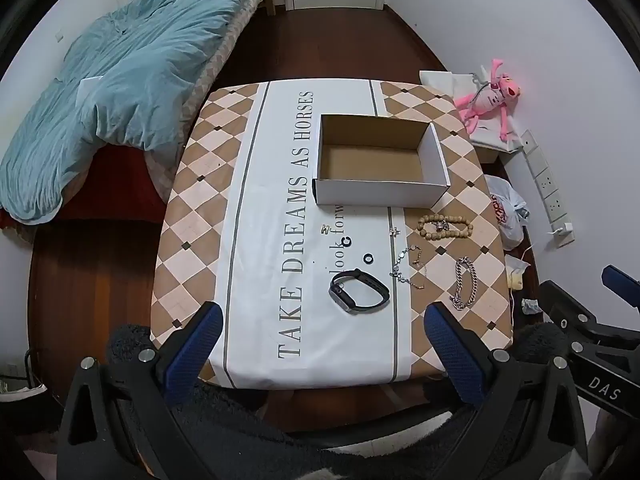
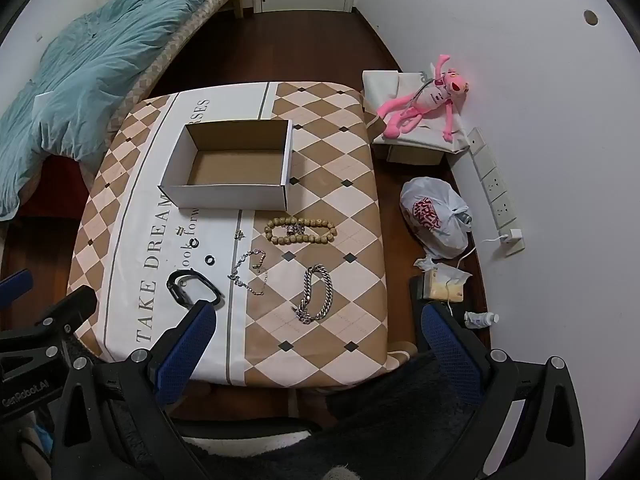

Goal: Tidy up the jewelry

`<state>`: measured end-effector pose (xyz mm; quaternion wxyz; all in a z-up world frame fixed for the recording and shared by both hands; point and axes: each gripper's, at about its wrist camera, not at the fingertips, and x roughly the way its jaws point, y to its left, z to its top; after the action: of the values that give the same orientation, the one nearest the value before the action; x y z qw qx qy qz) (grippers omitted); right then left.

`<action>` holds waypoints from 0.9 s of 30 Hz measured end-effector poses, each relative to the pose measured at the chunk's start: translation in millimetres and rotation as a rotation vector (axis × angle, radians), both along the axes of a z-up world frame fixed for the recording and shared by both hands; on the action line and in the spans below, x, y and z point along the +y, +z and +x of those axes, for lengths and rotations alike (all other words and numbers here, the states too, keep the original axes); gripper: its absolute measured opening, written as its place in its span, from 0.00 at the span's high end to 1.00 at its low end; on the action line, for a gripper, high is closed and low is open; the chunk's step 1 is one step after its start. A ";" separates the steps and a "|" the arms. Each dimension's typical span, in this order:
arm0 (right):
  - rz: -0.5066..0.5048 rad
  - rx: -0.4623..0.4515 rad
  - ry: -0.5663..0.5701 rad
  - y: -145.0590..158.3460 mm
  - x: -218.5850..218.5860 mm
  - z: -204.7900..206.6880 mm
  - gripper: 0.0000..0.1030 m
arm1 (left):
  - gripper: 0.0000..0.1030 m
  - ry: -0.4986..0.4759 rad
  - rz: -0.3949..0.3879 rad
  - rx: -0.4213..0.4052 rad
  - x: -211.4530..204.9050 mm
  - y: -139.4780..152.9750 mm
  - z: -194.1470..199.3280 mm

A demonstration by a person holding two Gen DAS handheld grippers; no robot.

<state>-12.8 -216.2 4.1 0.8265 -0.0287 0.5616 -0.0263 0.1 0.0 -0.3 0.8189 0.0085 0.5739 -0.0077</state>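
An open, empty white cardboard box (image 1: 380, 191) (image 2: 228, 196) stands mid-table. In front of it lie a black watch (image 1: 359, 290) (image 2: 193, 286), a wooden bead bracelet (image 1: 445, 227) (image 2: 301, 231), a thick silver chain (image 1: 464, 282) (image 2: 316, 294), a thin silver bracelet (image 1: 408, 266) (image 2: 250, 268), two small black rings (image 1: 368, 258) (image 2: 209, 259) and two small earrings (image 1: 325, 229) (image 2: 239, 234). My left gripper (image 1: 324, 324) is open and empty, above the table's near edge, just short of the watch. My right gripper (image 2: 316, 324) is open and empty, near the silver chain.
The table (image 1: 192, 220) has a checkered cloth. A bed with a teal duvet (image 1: 120, 80) is to the left. On the floor at right are a pink plush toy (image 2: 424, 100), a white plastic bag (image 2: 434, 212), a power strip (image 2: 496, 188) and small clutter.
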 end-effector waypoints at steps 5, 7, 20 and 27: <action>0.000 0.000 0.002 0.0 -0.3 0.3 0.00 | 0.00 -0.001 -0.004 0.000 0.0 0.1 0.0; 0.003 0.002 0.000 -0.1 -0.5 0.8 0.00 | 0.00 0.000 -0.003 0.001 0.1 -0.1 0.1; 0.000 0.007 0.002 -1.9 -0.4 2.2 0.00 | 0.00 -0.001 -0.006 0.003 0.2 -0.1 0.2; -0.003 0.009 0.001 -1.5 0.6 2.4 0.00 | 0.00 -0.001 -0.005 0.002 0.1 0.1 0.1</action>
<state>-10.4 -215.6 2.6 0.8239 -0.0303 0.5653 -0.0266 0.2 0.2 -0.2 0.8182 0.0068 0.5748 -0.0095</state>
